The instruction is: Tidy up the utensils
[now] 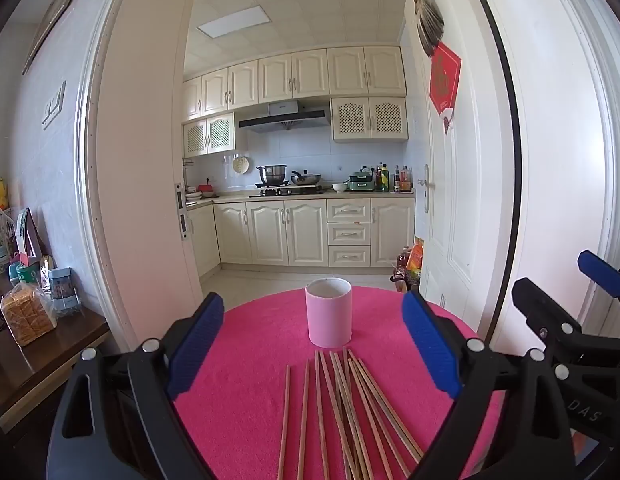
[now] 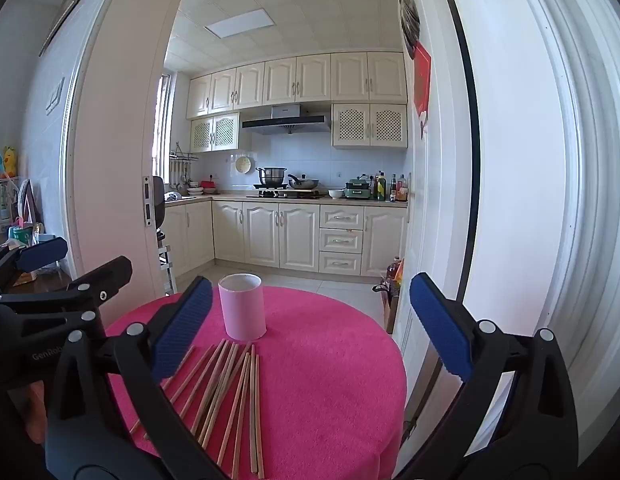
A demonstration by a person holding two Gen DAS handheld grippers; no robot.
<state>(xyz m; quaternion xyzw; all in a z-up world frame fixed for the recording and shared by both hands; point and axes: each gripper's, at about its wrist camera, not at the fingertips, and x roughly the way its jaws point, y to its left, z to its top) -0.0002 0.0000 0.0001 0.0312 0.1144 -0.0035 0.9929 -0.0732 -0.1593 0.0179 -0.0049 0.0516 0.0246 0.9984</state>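
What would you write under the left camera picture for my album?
Open left hand-held gripper above wooden chopsticks beside a pink cup on a pink table.

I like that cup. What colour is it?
The cup is pale pink, lighter than the hot-pink tablecloth. The left wrist view shows it best.

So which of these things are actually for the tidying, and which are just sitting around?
For the job:
- loose wooden chopsticks
- pink cylindrical cup
- open left claw
- open right claw

Just lying about:
- bagged bread
- steel pot
- sauce bottles
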